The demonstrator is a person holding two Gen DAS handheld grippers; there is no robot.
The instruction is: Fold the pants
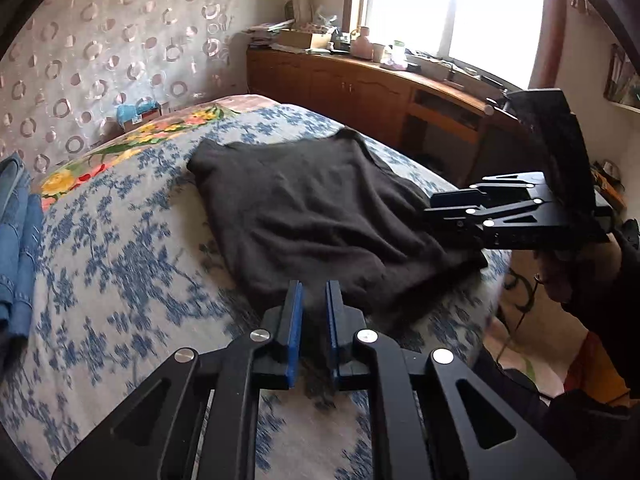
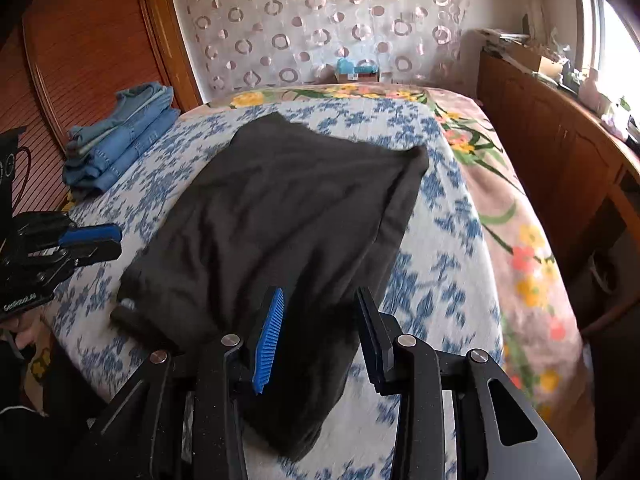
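Note:
Dark brown pants [image 1: 304,216] lie folded on the blue-flowered bedspread [image 1: 112,264]; they also show in the right wrist view [image 2: 280,216]. My left gripper [image 1: 315,292] has a narrow gap between its blue pads, with dark cloth of the pants' near corner between them. In the right wrist view the left gripper [image 2: 108,242] sits at the pants' left edge. My right gripper [image 2: 320,312] is open, its fingers astride the pants' near corner without pinching it. In the left wrist view the right gripper [image 1: 436,208] sits at the pants' right edge.
Folded blue jeans [image 2: 116,144] are stacked at the bed's left side, also in the left wrist view [image 1: 16,240]. A wooden cabinet [image 1: 360,84] with clutter stands under the window. A flowered blanket [image 2: 520,208] covers the bed's far side.

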